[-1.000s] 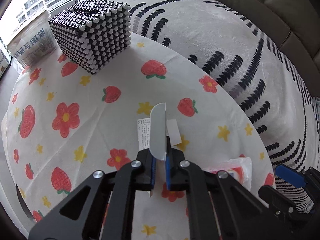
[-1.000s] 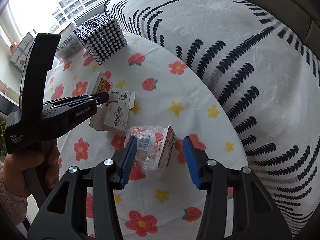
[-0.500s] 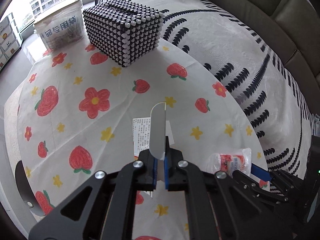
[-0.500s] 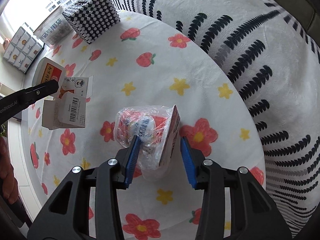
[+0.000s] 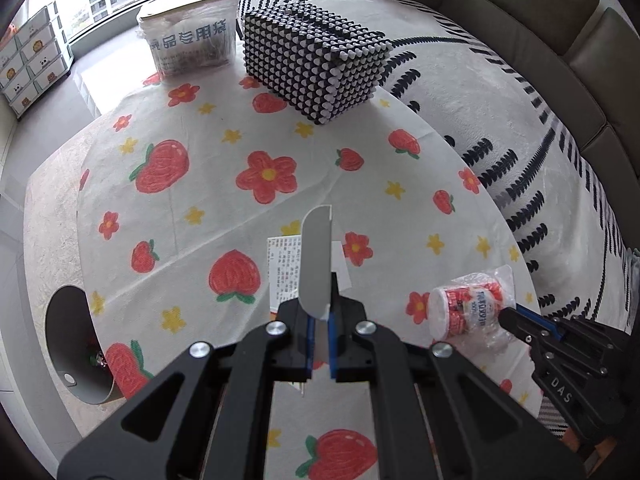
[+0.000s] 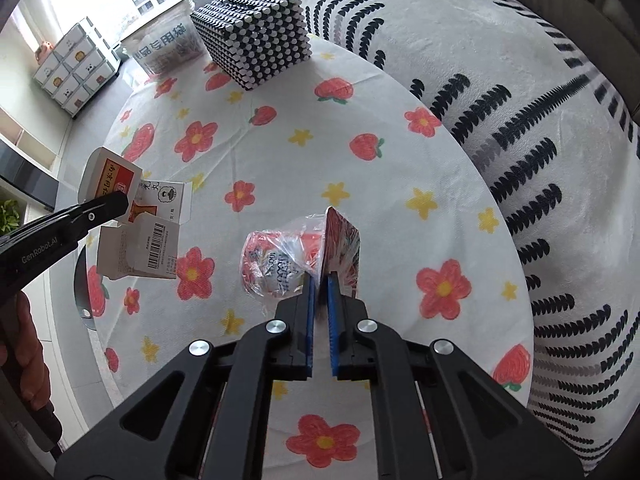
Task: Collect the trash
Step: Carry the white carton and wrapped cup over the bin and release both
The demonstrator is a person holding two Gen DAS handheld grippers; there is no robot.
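My left gripper (image 5: 319, 320) is shut on a flattened white carton (image 5: 316, 256), held above the flowered tablecloth (image 5: 224, 184); the right wrist view shows the same carton (image 6: 140, 240) with its barcode, pinched by the left gripper (image 6: 116, 204). A plastic-wrapped red-and-white cup (image 6: 280, 260) lies on the table. My right gripper (image 6: 319, 292) is closing its jaws, and the blue pads pinch the wrap and lid edge. In the left wrist view the cup (image 5: 468, 308) sits at the right gripper's (image 5: 516, 316) tip. A grey trash bin (image 5: 72, 336) stands on the floor left of the table.
A black-and-white beaded box (image 5: 316, 64) and a clear printed bag (image 5: 188, 40) stand at the table's far edge. A patterned rug (image 5: 500, 100) and a dark sofa (image 5: 560, 20) lie beyond. White drawers (image 6: 76, 68) stand by the window. A person's hand (image 6: 20, 344) holds the left gripper.
The right jaws have gone from wide open to pinched on the wrapped cup. The left gripper carried the carton leftward and slightly up, and the grey bin came into view.
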